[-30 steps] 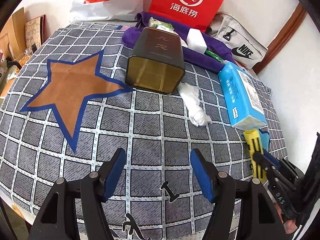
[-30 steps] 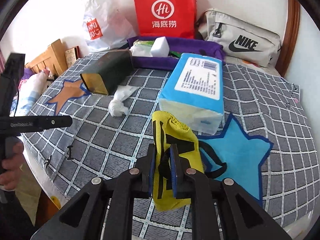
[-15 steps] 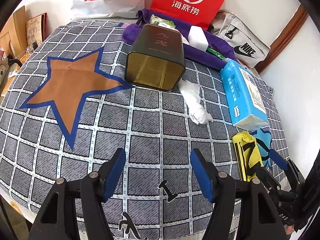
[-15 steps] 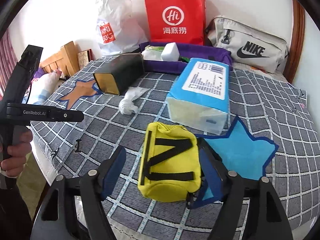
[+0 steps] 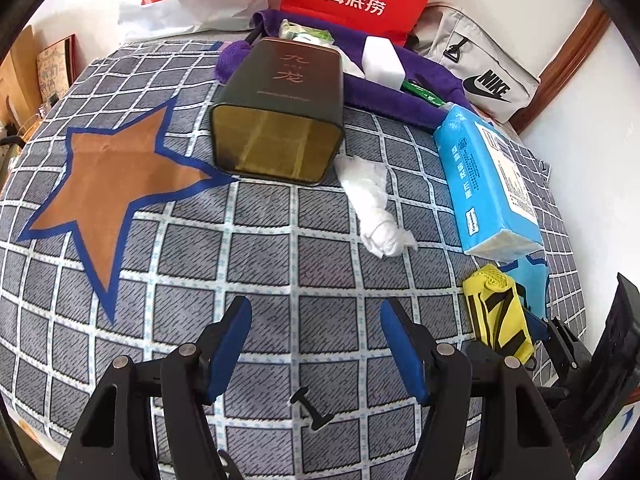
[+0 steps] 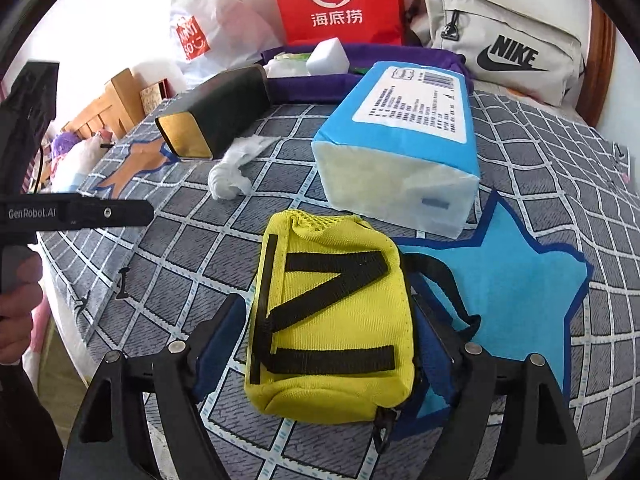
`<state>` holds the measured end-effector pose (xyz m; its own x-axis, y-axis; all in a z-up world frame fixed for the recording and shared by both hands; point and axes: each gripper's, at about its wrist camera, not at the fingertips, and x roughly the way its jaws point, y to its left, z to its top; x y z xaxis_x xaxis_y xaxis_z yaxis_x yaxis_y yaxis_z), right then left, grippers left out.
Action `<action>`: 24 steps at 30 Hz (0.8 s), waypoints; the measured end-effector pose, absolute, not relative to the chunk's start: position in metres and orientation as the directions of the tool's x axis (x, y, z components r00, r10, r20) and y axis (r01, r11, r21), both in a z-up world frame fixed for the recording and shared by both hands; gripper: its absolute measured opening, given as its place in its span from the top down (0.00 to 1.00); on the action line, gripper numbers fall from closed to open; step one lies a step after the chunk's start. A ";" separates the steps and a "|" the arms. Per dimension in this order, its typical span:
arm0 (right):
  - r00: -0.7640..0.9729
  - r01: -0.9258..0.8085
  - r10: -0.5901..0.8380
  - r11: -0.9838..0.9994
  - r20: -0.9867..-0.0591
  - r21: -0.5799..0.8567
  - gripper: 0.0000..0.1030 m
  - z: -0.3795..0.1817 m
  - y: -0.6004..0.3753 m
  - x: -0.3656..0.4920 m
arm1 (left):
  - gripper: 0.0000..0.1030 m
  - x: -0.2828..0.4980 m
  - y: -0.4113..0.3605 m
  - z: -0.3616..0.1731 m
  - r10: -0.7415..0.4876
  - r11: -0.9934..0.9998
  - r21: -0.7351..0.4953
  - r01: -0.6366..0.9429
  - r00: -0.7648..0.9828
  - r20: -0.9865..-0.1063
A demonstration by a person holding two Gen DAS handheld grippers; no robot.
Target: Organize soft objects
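Yellow pouch between right jaws, jaws opening; sorting looks barely begun

Right gripper (image 6: 328, 332): jaws wide and opening, yellow pouch (image 6: 328, 320) lying on the checked cover (image 5: 260, 240) between them, pads not clearly pressing it, so judged released. Blue tissue pack (image 6: 400, 152) just beyond pouch; crumpled white tissue (image 6: 232, 168) ahead to its left, near open dark tin (image 6: 216, 120). Left gripper (image 5: 316, 344): about half open, nothing between the jaws, tissue ahead to its right. Purple tray (image 6: 360, 68) at far edge already holds some items; the pouch, tissue and pack lie outside it
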<state>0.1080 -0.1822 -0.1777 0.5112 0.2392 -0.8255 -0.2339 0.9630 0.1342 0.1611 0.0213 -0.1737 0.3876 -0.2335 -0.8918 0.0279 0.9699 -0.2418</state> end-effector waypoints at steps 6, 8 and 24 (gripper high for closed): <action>0.540 -0.246 0.223 0.964 -0.812 0.101 0.24 -0.179 -0.183 0.107 | 0.38 0.177 -0.001 -0.174 -0.243 0.970 -0.234 0.072 0.402 -0.883; 0.548 -0.227 0.231 0.966 -0.804 0.123 0.28 -0.178 -0.189 0.108 | 0.38 0.182 -0.009 -0.172 -0.257 0.966 -0.241 0.093 0.432 -0.864; 0.575 -0.139 0.169 0.984 -0.801 0.108 0.35 -0.176 -0.218 0.106 | 0.74 0.205 -0.044 -0.188 -0.145 0.987 -0.095 0.129 0.465 -0.873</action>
